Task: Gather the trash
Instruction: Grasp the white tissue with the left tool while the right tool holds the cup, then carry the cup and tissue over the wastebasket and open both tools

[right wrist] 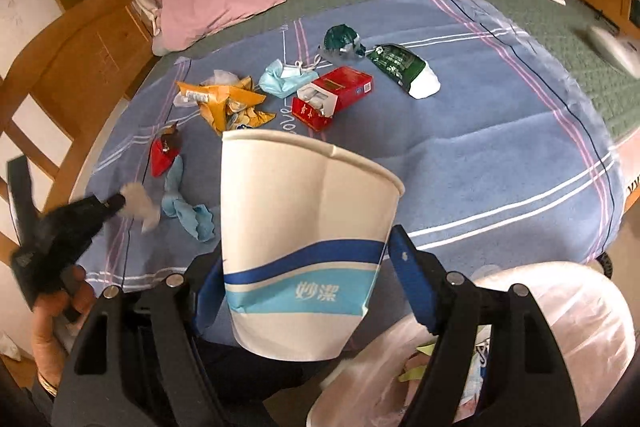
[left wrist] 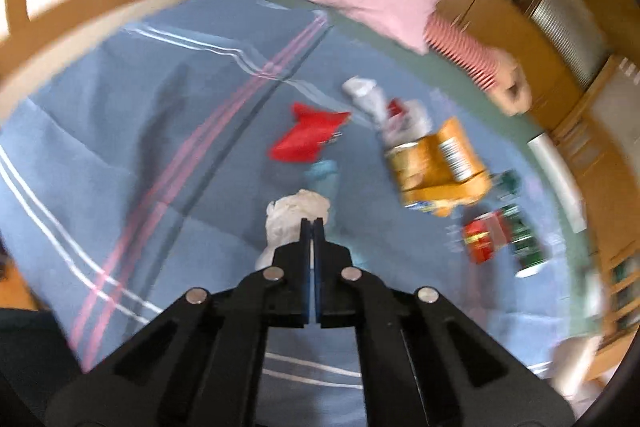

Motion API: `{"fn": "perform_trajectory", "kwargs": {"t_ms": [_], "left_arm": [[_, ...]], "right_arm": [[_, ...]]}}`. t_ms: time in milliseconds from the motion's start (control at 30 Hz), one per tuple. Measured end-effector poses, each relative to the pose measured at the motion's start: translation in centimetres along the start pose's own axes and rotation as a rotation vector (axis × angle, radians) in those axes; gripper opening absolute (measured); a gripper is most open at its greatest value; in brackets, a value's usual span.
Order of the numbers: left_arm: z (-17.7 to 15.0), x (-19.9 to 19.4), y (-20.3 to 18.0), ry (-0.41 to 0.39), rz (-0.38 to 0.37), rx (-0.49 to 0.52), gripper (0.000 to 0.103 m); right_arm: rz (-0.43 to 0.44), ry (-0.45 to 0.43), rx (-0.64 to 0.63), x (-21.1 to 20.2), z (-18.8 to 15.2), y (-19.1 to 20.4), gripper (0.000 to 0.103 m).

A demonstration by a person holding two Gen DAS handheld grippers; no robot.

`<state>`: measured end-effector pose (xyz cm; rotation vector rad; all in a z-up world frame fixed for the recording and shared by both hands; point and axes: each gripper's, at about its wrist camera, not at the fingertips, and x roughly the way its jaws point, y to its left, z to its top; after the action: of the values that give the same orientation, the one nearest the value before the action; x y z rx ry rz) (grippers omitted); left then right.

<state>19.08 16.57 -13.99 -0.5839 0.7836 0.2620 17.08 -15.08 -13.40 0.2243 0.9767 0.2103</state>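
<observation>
**Blue blanket with trash on it**

Blue blanket (right wrist: 480,155) covers the bed. Red box (right wrist: 334,97), yellow wrapper (right wrist: 224,99) and green packet (right wrist: 400,65) lie mid-blanket. Left gripper (left wrist: 312,227) pinches white tissue (left wrist: 288,215) tight. Right gripper (right wrist: 304,267) squeezes a paper cup (right wrist: 300,227) above the bag (right wrist: 560,327).

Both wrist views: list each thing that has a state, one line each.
Left gripper: shut on the tissue.
Right gripper: shut on the paper cup, which is dented at the rim.
Cigarette pack: lid open, lying on the blanket.
Orange wrapper: torn open, crumpled.
Face mask: crumpled.
Green packet: lying flat.
Trash bag: open, trash inside.
</observation>
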Motion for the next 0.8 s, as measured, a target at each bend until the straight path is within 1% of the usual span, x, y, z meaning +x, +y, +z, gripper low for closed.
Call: {"fn": "perform_trajectory", "kwargs": {"t_ms": [33,67,167,233,333,467,600,667,700,733,800], "left_arm": [[0.1,-0.1,0.5,0.012,-0.051,-0.037,0.002],[0.2,0.2,1.5,0.042,-0.127,-0.108,0.002],[0.3,1.0,3.1,0.089,-0.217,-0.22,0.002],[0.3,1.2,3.5,0.093,-0.241,-0.249,0.002],[0.4,1.4,3.4,0.087,-0.235,-0.247,0.002],[0.3,1.1,2.4,0.056,-0.198,-0.199,0.002],[0.2,-0.5,2.2,0.013,-0.196,-0.142,0.001],[0.1,-2.0,1.1,-0.057,-0.181,-0.073,0.001],[0.0,-2.8,0.5,-0.078,-0.179,-0.034,0.001],[-0.1,-3.5,-0.1,-0.087,-0.183,-0.001,0.001],[-0.9,-5.4,-1.9,-0.082,-0.236,0.083,0.001]], "right_arm": [[-0.001,0.002,-0.004,0.2,-0.1,0.1,0.074],[0.0,0.006,-0.008,0.4,-0.1,0.2,0.074],[-0.001,0.016,-0.015,0.6,-0.6,0.4,0.074],[-0.016,0.013,-0.027,0.6,-0.7,0.6,0.074],[-0.02,0.007,-0.034,0.7,-0.7,0.7,0.074],[-0.015,0.0,-0.024,0.4,-0.6,0.4,0.074],[-0.012,-0.008,-0.01,-0.1,-0.5,0.0,0.074],[-0.004,-0.014,-0.002,-0.7,-0.4,-0.2,0.074],[0.007,-0.02,0.004,-1.4,-0.3,-0.4,0.074],[0.014,-0.027,0.007,-2.0,-0.2,-0.6,0.074],[0.008,-0.057,-0.002,-4.0,0.0,-1.1,0.074]]}}
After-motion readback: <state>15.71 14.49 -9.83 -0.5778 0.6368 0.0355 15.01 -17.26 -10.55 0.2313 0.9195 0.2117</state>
